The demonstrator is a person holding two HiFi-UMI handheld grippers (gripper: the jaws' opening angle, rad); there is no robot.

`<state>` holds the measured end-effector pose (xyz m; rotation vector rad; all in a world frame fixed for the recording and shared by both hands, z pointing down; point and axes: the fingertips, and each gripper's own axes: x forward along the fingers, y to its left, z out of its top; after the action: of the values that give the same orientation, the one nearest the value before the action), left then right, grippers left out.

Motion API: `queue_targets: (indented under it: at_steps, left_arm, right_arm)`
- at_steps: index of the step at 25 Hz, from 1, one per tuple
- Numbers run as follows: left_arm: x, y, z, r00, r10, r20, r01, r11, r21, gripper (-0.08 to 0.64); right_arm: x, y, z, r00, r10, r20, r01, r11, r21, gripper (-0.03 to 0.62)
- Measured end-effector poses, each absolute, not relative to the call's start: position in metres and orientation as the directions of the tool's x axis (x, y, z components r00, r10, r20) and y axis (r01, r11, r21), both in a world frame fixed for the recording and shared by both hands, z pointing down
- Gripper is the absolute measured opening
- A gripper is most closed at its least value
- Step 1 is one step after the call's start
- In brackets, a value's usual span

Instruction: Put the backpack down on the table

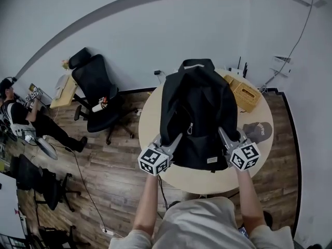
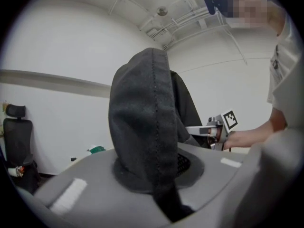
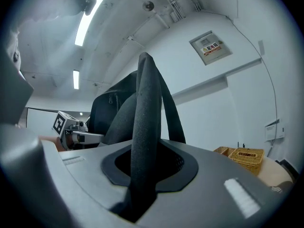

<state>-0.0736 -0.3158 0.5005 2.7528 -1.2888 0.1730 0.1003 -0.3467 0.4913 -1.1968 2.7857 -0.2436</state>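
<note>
A round pale table (image 1: 148, 121) stands on a dark wooden floor (image 1: 111, 162) near a white wall (image 1: 155, 30), with a black office chair (image 1: 96, 95) to its left. A wicker basket (image 1: 245, 94) and a grey cap (image 1: 258, 130) lie on its right side. The black backpack (image 1: 197, 110) is upright over the tabletop. The left gripper (image 1: 178, 138) is clamped on a padded strap (image 2: 142, 122), and the right gripper (image 1: 222, 133) on a thin strap (image 3: 145, 127). The backpack hides the table's middle. Whether its bottom touches the top cannot be told. A seated person (image 1: 21, 115) is cut off at the left edge.
</note>
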Motion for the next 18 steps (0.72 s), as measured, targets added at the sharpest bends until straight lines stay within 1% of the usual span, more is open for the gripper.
queue_targets:
  at_steps: [6, 12, 18]
  left_arm:
    - [-0.078, -0.309, 0.560, 0.572, -0.794, 0.208, -0.820, -0.558, 0.126, 0.095]
    - [-0.086, -0.297, 0.607, 0.544, -0.794, 0.272, -0.839, -0.513, 0.181, 0.095]
    - [-0.091, -0.305, 0.617, 0.535, -0.796, 0.283, -0.845, -0.499, 0.191, 0.095]
  right_arm:
    - [0.093, -0.354, 0.546, -0.735, -0.676, 0.051, -0.669, 0.711, -0.216, 0.069]
    - [0.084, -0.351, 0.596, -0.764, -0.635, 0.117, -0.640, 0.722, -0.262, 0.069]
    - [0.080, -0.366, 0.610, -0.765, -0.632, 0.128, -0.642, 0.728, -0.240, 0.069]
